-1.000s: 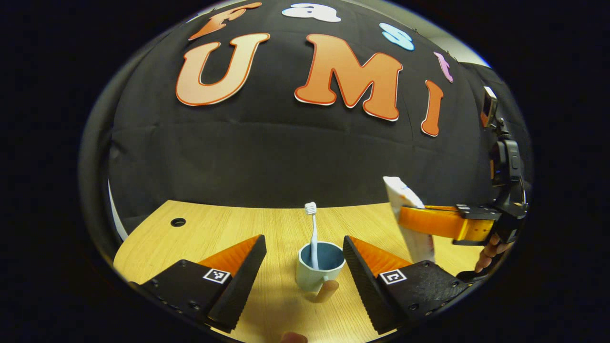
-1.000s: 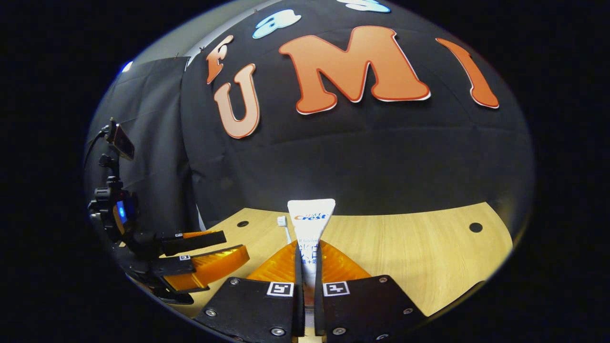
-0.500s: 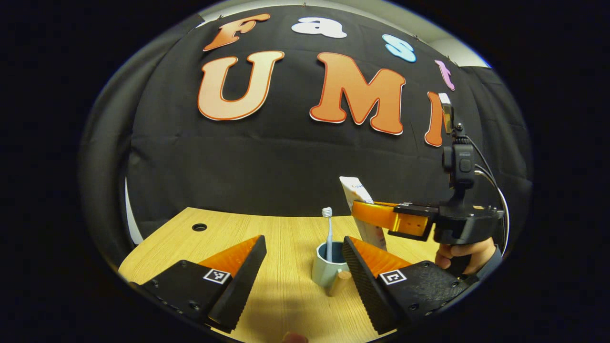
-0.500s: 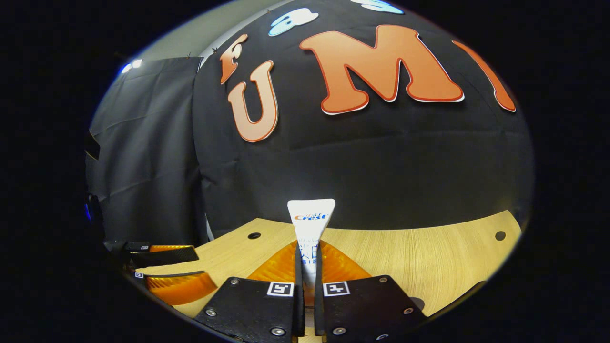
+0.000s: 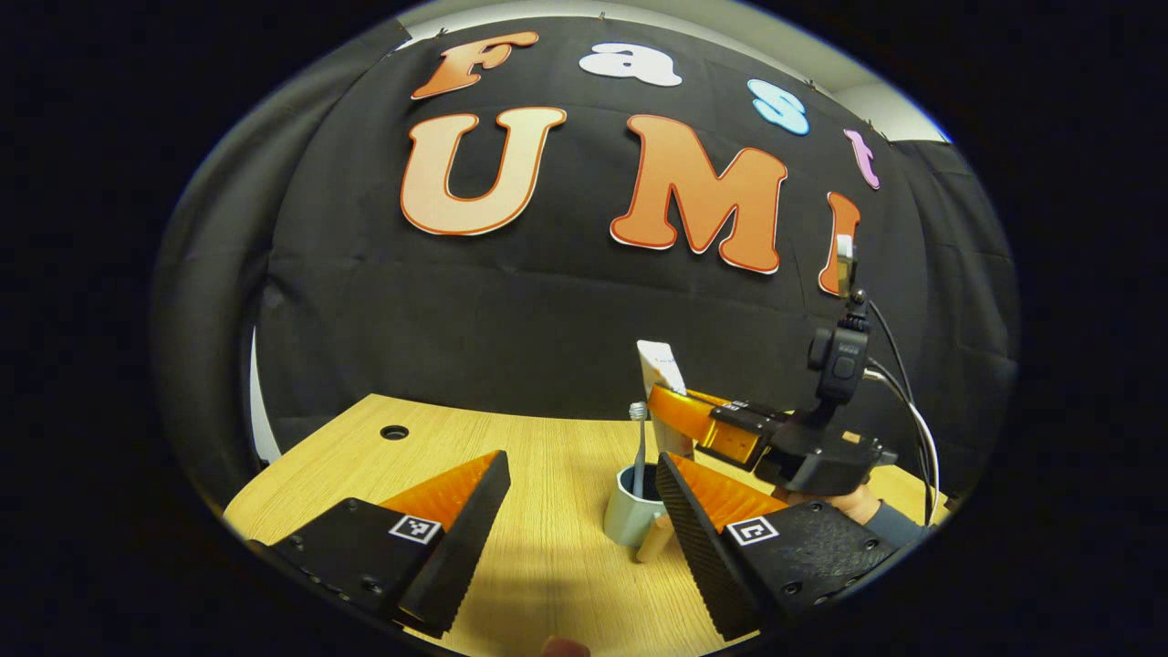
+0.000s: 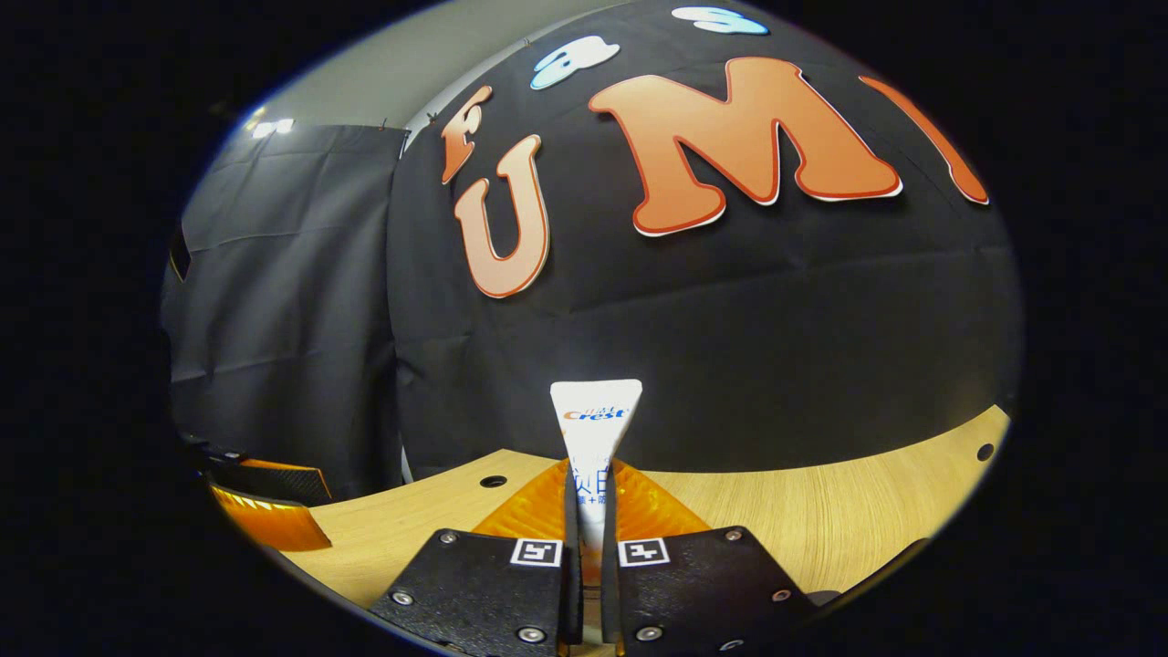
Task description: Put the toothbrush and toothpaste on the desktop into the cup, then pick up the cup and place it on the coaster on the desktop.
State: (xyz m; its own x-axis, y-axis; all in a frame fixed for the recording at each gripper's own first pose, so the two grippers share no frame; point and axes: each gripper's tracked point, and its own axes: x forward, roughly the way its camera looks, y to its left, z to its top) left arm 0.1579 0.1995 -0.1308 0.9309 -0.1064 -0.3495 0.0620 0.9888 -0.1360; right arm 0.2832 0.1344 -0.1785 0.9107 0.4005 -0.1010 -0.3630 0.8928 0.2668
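Observation:
A pale blue cup (image 5: 630, 516) with a wooden handle (image 5: 655, 538) stands on the wooden desk (image 5: 547, 566). A toothbrush (image 5: 638, 447) stands upright in it. My left gripper (image 5: 582, 465) is open, a little short of the cup, which sits nearer its right finger. The right gripper (image 5: 659, 403) hovers just above and right of the cup, shut on a white toothpaste tube (image 5: 661, 365). In the right gripper view, the right gripper (image 6: 589, 479) pinches the tube (image 6: 595, 424), which stands upright. The tube's lower end is hidden.
The desk (image 6: 803, 511) has small round holes (image 5: 394, 432) (image 6: 493, 480) near its back edge. A hand (image 5: 858, 500) holds the right gripper's grip. A finger of the left gripper (image 6: 265, 520) shows at the left edge of the right gripper view.
The right gripper has carried the toothpaste leftward to just above the cup. My left gripper has drawn back, so the cup looks smaller, and it has slid toward the left edge of the right gripper view.

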